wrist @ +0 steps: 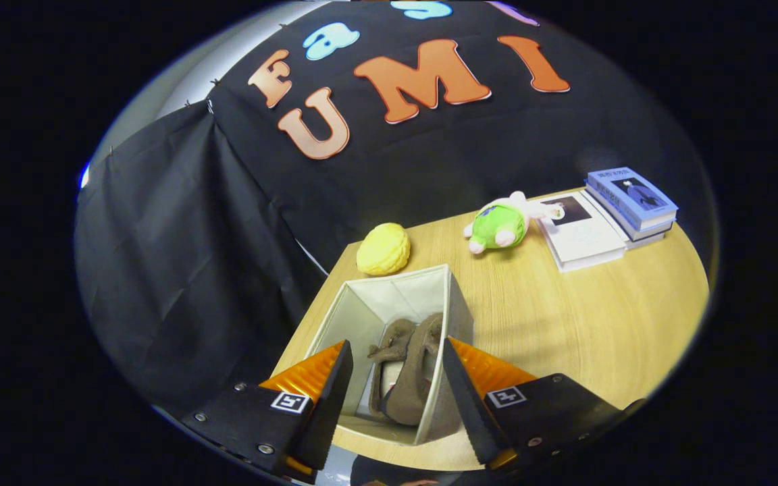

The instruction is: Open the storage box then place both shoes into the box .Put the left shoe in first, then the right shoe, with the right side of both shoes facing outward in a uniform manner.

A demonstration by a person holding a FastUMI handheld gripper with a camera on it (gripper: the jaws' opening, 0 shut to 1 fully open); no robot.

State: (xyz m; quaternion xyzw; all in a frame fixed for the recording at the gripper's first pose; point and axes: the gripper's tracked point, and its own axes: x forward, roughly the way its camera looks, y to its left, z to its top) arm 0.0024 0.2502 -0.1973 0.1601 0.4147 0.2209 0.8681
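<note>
Between the fingers: shoes (406, 368) in storage box (396, 293) | tool (394, 398) spread, empty

A light wooden table (585, 317) with a rounded edge fills the lower part of the scene. Black cloth (179, 256) hangs behind it as the booth's wall, gathered in folds along the left side. Above the cloth's top corner, a pale wall (179, 81) shows. Soft light falls evenly across the tabletop, brightest toward its right edge.
</note>
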